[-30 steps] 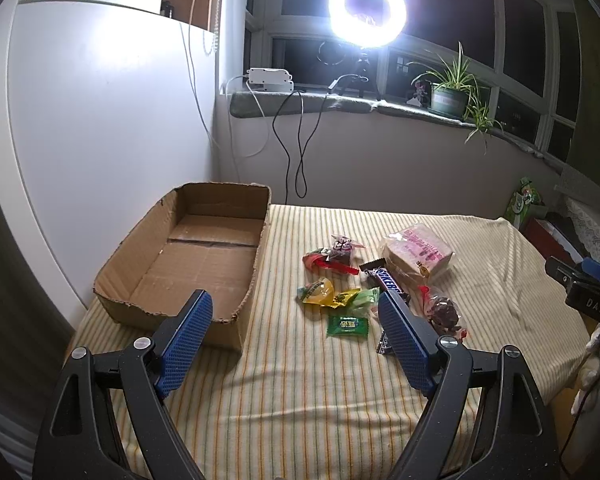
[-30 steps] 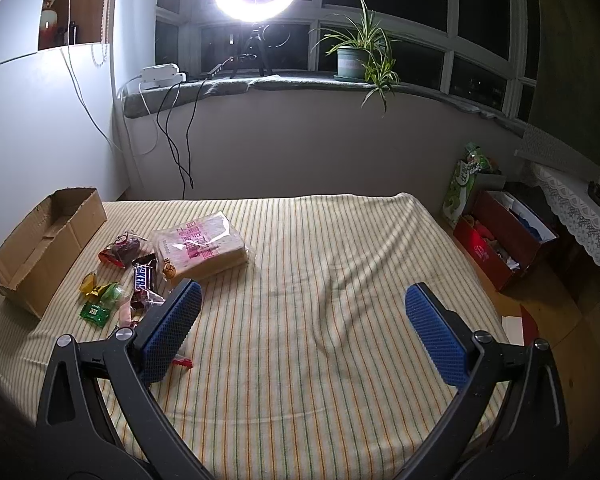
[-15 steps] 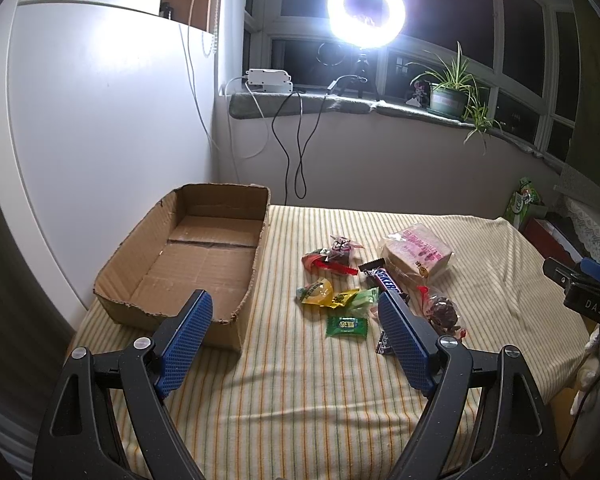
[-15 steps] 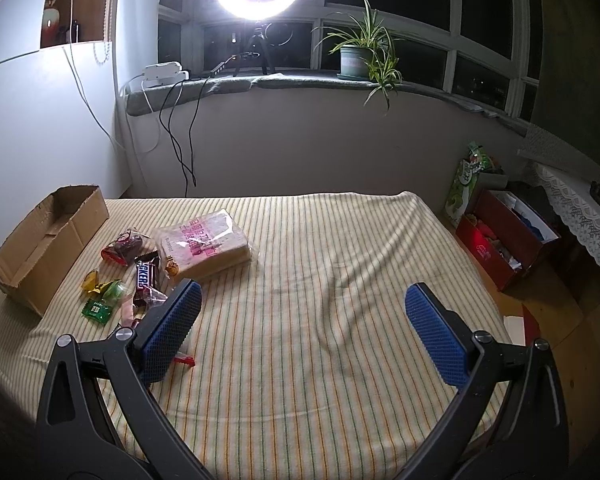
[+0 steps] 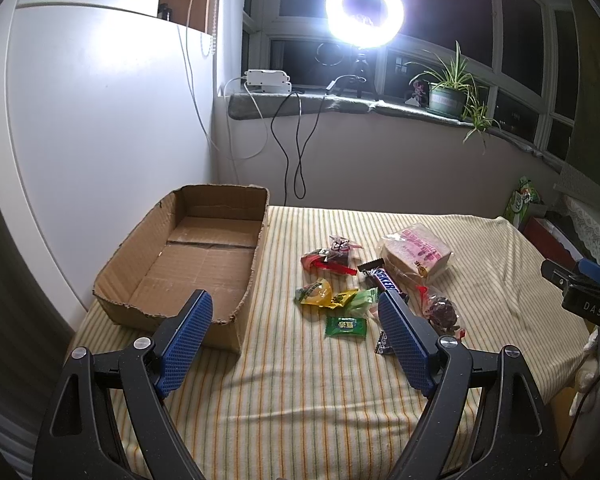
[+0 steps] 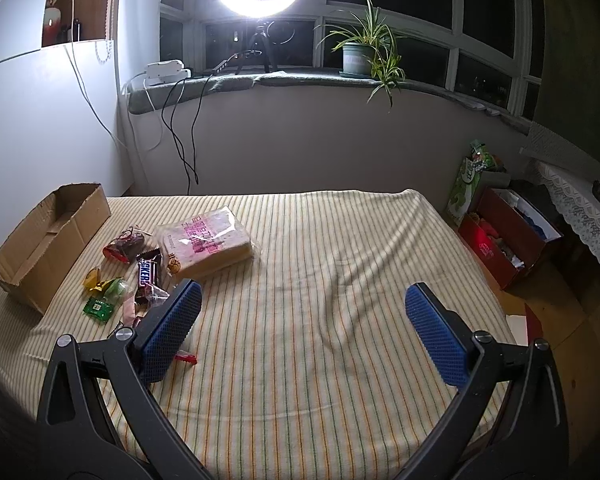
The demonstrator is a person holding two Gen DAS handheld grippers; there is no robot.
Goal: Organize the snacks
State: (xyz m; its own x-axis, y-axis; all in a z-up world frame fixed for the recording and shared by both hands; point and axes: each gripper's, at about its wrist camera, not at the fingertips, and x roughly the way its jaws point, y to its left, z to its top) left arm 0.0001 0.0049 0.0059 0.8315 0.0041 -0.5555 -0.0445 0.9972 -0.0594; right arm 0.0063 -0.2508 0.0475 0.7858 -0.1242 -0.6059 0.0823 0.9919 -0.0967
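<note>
Barely shifted, both spread claws, left claw [image 5: 292, 314] and right claw [image 6: 303, 304], over one box [image 5: 204, 256], one bread bag [image 6: 208, 240].

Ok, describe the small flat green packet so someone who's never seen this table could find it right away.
Start at the open cardboard box on the left of the striped tablecloth; the snack pile lies just to its right. The green packet sits at the pile's near edge, in front of the yellow wrapper. It is the only flat, rectangular, all-green one, and it lies apart from the rest.
</note>
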